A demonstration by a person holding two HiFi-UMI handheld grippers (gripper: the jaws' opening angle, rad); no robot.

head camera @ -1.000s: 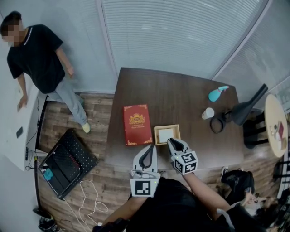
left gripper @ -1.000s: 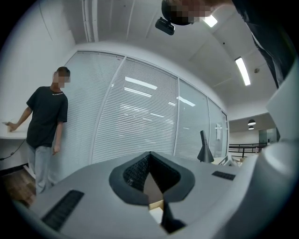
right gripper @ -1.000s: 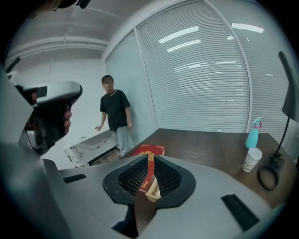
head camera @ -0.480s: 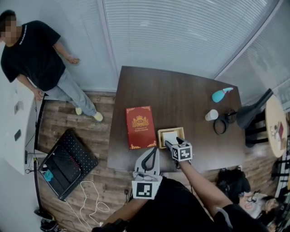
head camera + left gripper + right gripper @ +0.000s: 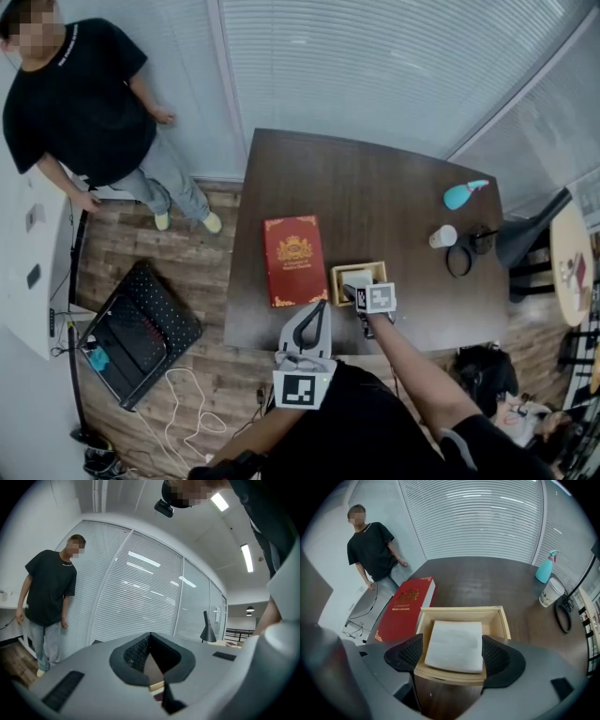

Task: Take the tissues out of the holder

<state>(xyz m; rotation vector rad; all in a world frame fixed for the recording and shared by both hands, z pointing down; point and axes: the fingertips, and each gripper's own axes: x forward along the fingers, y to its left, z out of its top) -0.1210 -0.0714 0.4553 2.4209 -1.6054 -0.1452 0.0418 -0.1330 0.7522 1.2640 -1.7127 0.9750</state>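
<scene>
A square wooden holder [image 5: 358,282] stands near the table's front edge, right of a red book [image 5: 293,260]. In the right gripper view a flat stack of white tissues [image 5: 454,645] lies inside the holder [image 5: 461,615]. My right gripper [image 5: 357,292] hangs just over the holder's near side. Its jaws are opening, and the right gripper [image 5: 452,656] has a pad on either side of the tissue stack without pressing it. My left gripper [image 5: 313,323] is held off the table's front edge with nothing in it. The left gripper [image 5: 150,637] shows its jaws meeting at the tips.
A teal spray bottle [image 5: 462,194], a paper cup [image 5: 443,235], a coiled black cable [image 5: 459,260] and a black lamp [image 5: 530,234] stand at the table's right end. The red book [image 5: 405,609] lies left of the holder. A person [image 5: 75,103] stands by the blinds at the left.
My right gripper has moved forward over the holder and its jaws have gone from shut to wide apart. The left gripper stays put. The standing person has shifted a little.
</scene>
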